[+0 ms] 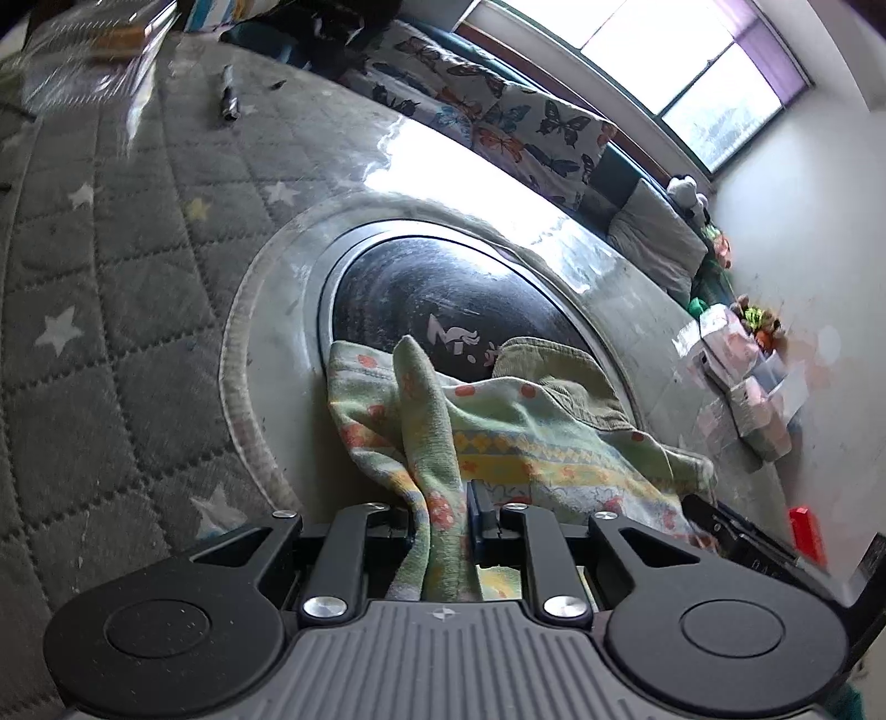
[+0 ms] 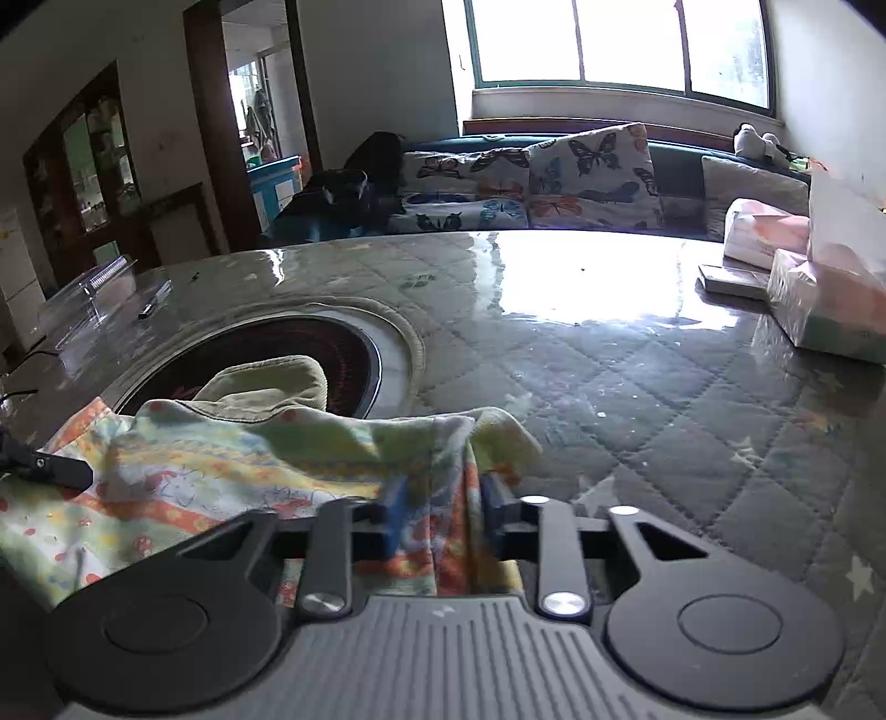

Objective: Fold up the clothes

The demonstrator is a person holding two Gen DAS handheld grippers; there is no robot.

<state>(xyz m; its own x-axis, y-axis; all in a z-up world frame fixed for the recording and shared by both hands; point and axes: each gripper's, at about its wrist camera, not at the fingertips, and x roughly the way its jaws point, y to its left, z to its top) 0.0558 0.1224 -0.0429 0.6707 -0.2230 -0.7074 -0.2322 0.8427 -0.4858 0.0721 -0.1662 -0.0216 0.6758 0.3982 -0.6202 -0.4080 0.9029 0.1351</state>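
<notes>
Both claws are clamped on the same piece of clothing — a small, pale green garment [image 1: 554,437] printed with orange dots and yellow and blue bands. It lies on a table [image 1: 111,310] covered by a grey quilted cloth with white stars under a shiny clear sheet.

Seen from the left wrist, the left claw [image 1: 443,520] is nearly closed, with a bunched fold of the garment pinched between its two fingers and rising up out of them. The rest of the fabric spreads away to the right, partly over a round black cooktop [image 1: 443,299] set into the table inside a pale ring. A plain olive-green part of the garment, perhaps its lining, shows at the far edge. The tip of the other claw shows at the right edge, touching the cloth.

Seen from the right wrist, the right claw [image 2: 443,515] grips another edge of the garment [image 2: 221,471], the cloth draped between its blue-padded fingers [image 2: 396,509]. The fabric stretches off to the left toward the cooktop [image 2: 343,349].

Stacked tissue packs [image 2: 830,282] sit at the table's right side, well apart from the garment. Beyond the table stands a sofa with butterfly-print cushions [image 2: 587,171] under a bright window [image 2: 620,44].
</notes>
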